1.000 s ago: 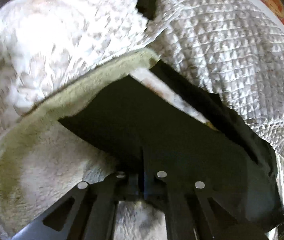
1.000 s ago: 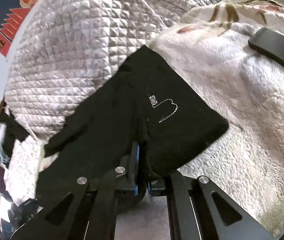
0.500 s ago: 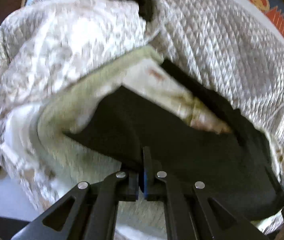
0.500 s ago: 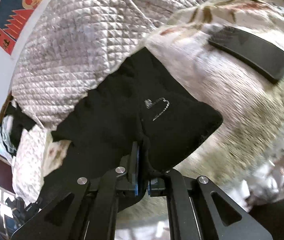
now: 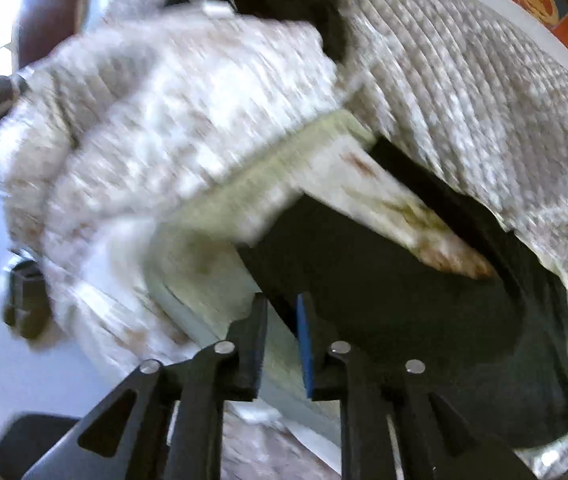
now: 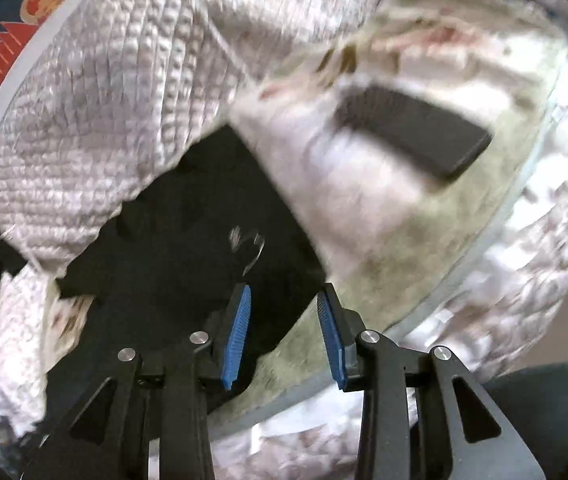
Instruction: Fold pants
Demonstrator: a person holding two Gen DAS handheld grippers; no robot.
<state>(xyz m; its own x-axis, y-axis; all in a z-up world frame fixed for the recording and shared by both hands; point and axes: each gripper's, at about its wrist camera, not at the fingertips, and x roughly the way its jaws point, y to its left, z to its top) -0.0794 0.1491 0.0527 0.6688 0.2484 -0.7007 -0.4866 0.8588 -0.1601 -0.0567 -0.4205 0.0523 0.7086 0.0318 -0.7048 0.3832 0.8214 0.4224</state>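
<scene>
The black pants lie folded on the fleecy blanket on the bed; in the right wrist view the pants show a small white logo. My left gripper is open, its jaws a small gap apart at the pants' near edge, holding nothing. My right gripper is open wider, its blue pads astride the pants' near corner, with no cloth between them.
A white quilted duvet is heaped behind the pants, also in the right wrist view. A dark flat phone-like slab lies on the blanket to the right. The bed edge and floor lie to the left.
Both grippers were shut on the pants' edge and have opened and let go. Both have drawn back toward the bed edge; the pants now lie on the blanket.
</scene>
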